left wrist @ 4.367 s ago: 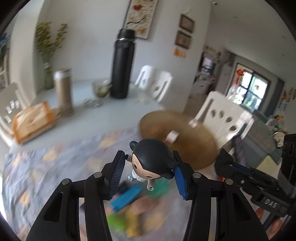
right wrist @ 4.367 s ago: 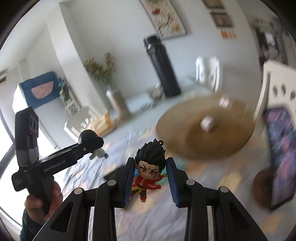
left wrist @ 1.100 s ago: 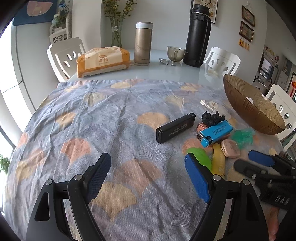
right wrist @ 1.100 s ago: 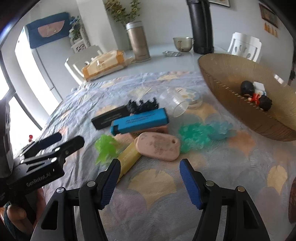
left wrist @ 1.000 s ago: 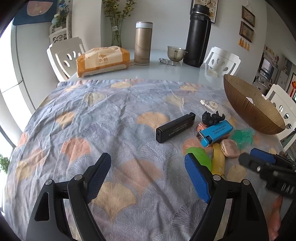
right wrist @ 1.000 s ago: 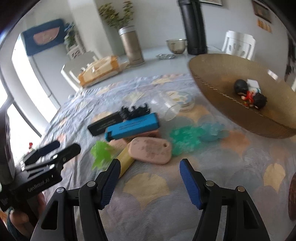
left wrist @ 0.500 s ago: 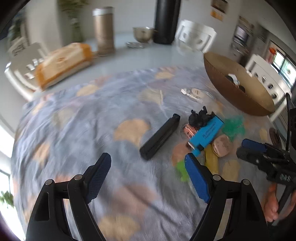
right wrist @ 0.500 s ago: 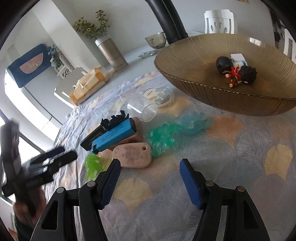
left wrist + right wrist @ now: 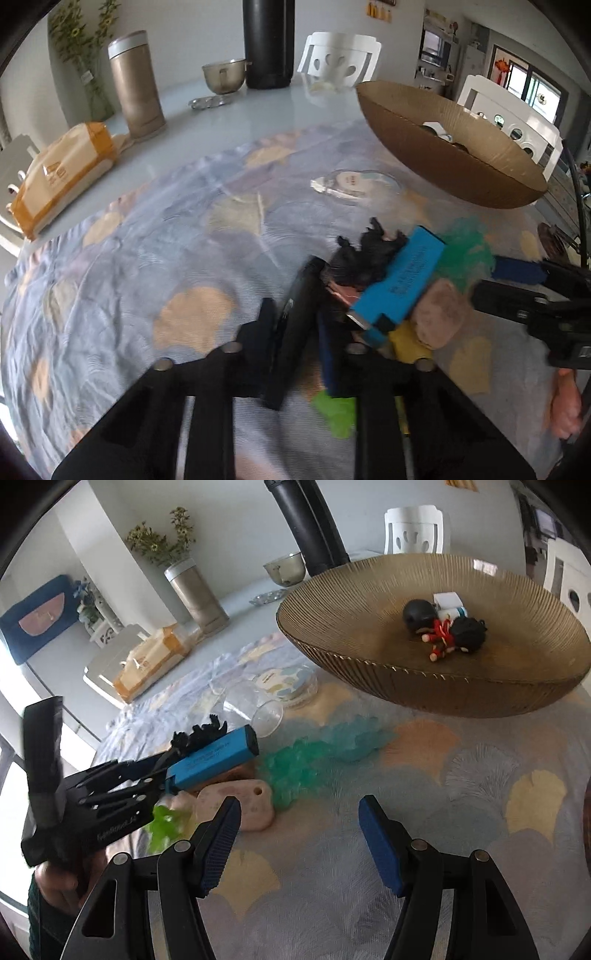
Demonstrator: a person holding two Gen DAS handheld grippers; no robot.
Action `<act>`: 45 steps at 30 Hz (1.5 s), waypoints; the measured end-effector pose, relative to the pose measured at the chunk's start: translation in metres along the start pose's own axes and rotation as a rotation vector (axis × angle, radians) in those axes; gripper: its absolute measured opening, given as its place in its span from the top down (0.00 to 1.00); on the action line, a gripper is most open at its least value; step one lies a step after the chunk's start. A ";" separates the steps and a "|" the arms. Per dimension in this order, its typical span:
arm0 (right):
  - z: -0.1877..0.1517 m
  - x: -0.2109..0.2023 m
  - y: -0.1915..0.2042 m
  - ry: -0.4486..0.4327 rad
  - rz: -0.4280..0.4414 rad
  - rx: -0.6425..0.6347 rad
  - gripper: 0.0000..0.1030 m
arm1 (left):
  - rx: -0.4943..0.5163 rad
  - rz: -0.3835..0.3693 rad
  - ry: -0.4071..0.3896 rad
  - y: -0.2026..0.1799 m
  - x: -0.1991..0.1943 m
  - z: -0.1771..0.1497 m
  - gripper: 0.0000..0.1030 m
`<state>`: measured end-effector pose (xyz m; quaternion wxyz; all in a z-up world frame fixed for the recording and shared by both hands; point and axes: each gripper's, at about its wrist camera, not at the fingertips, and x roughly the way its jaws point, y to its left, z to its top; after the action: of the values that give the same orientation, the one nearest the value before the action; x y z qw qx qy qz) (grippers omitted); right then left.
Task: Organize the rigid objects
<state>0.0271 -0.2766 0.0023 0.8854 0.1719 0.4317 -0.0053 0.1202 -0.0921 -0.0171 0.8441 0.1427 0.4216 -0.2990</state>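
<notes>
The left gripper (image 9: pixel 297 328) has its jaws clamped on the long black bar (image 9: pixel 295 325), which lies lengthwise between the two pads on the patterned tablecloth (image 9: pixel 147 266). Just past its tip, at about one o'clock in the left wrist view, sit a black spiky figure (image 9: pixel 364 254) and a blue box (image 9: pixel 400 284), the box resting over a pink tag (image 9: pixel 441 314) and a yellow stick (image 9: pixel 408 343). A green lump (image 9: pixel 334 408) lies at the gripper's five o'clock.

The right gripper (image 9: pixel 299 840) stands with its jaws apart over bare cloth, nothing between them. At its eleven o'clock lies the same cluster; a teal heap (image 9: pixel 291 768) lies at twelve. The brown bowl (image 9: pixel 332 627) at one o'clock holds two small dolls (image 9: pixel 443 627).
</notes>
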 end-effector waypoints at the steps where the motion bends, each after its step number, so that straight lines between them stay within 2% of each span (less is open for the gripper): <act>1: 0.004 0.004 0.005 0.011 -0.036 -0.030 0.37 | 0.000 0.004 -0.003 -0.001 -0.001 0.000 0.87; 4: 0.016 0.016 0.015 0.031 -0.107 -0.061 0.37 | -0.042 0.004 -0.008 0.006 -0.005 -0.003 0.88; 6: 0.022 0.023 0.017 0.014 -0.102 -0.074 0.46 | -0.092 0.001 -0.018 0.016 -0.009 -0.004 0.88; 7: 0.022 0.026 0.021 -0.001 -0.079 -0.103 0.63 | -0.116 0.000 -0.024 0.021 -0.008 -0.002 0.88; 9: 0.019 0.024 0.028 -0.005 -0.061 -0.143 0.75 | -0.162 -0.002 -0.037 0.029 -0.014 -0.003 0.89; 11: 0.013 0.014 0.035 -0.045 -0.075 -0.190 0.77 | -0.188 0.007 -0.041 0.034 -0.023 -0.007 0.91; 14: 0.004 -0.009 0.036 -0.090 -0.021 -0.210 0.78 | -0.221 -0.004 -0.073 0.032 -0.049 -0.018 0.91; 17: -0.012 -0.041 0.036 -0.124 0.047 -0.244 0.77 | -0.259 -0.021 -0.109 0.023 -0.082 -0.042 0.91; 20: -0.034 -0.061 0.038 -0.098 0.115 -0.306 0.77 | -0.277 -0.033 -0.090 0.015 -0.092 -0.061 0.91; 23: -0.054 -0.062 0.037 -0.036 0.102 -0.370 0.77 | -0.269 -0.010 -0.049 0.013 -0.086 -0.068 0.90; 25: -0.062 -0.054 0.034 0.001 0.091 -0.381 0.76 | -0.296 -0.012 -0.017 0.018 -0.078 -0.062 0.79; 26: -0.065 -0.052 0.031 0.020 0.103 -0.376 0.76 | -0.308 -0.030 -0.013 0.021 -0.076 -0.059 0.70; 29: -0.069 -0.038 0.028 0.085 0.123 -0.372 0.75 | -0.324 0.000 -0.019 0.026 -0.063 -0.036 0.67; 31: -0.070 -0.037 0.026 0.103 0.123 -0.350 0.66 | -0.322 0.017 0.004 0.027 -0.047 -0.021 0.66; 32: -0.069 -0.039 0.025 0.111 0.127 -0.338 0.54 | -0.315 0.035 0.028 0.026 -0.035 -0.013 0.67; 34: -0.073 -0.047 0.019 0.090 0.109 -0.320 0.39 | -0.284 0.047 0.067 0.022 -0.019 -0.006 0.66; 35: -0.076 -0.051 0.016 0.082 0.093 -0.316 0.39 | -0.270 0.057 0.090 0.019 -0.010 -0.005 0.68; 37: -0.081 -0.055 0.006 0.097 0.095 -0.289 0.39 | -0.244 0.098 0.058 0.014 -0.012 -0.006 0.86; 38: -0.084 -0.058 0.000 0.097 0.108 -0.268 0.38 | -0.235 0.094 0.048 0.012 -0.015 -0.008 0.91; 40: -0.084 -0.061 -0.008 0.092 0.133 -0.226 0.38 | -0.255 0.075 0.030 0.012 -0.024 -0.014 0.91; 42: -0.081 -0.062 -0.011 0.098 0.147 -0.182 0.38 | -0.267 0.090 -0.002 0.009 -0.043 -0.025 0.91; 45: -0.076 -0.057 -0.004 0.112 0.118 -0.146 0.38 | -0.299 0.075 -0.059 0.006 -0.069 -0.043 0.91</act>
<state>-0.0670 -0.2648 0.0012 0.8689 0.1319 0.4689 0.0878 0.0651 -0.0395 0.0123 0.8785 0.0223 0.4308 -0.2054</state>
